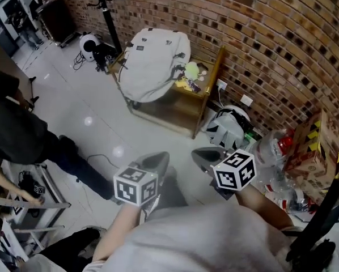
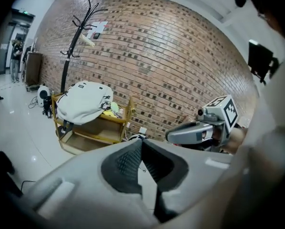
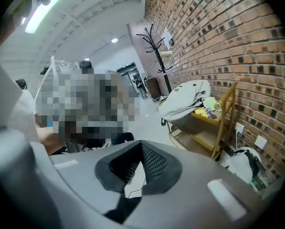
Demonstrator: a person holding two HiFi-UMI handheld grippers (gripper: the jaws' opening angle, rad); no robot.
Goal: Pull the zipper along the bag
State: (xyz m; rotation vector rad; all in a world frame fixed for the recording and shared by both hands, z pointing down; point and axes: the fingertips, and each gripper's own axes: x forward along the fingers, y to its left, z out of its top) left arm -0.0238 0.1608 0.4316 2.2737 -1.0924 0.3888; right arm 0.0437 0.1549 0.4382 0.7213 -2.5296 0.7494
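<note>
Well beyond left tongs point(image 1: 160, 158) and right tongs point(image 1: 202, 153) lies the bag point(image 1: 155, 61).

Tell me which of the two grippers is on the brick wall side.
The right gripper: it is held on the side of the brick wall, while the left gripper is beside it over the open floor.

I cannot make out any zipper on the white bag point(image 1: 152, 64); from my head view it is too small to tell. The bag hides most of the wooden worktop point(image 1: 199, 98) beneath it. The small items point(image 1: 191, 72) beside it are unreadable. A dark-clothed person point(image 1: 16, 129) is cut off at the left edge.
</note>
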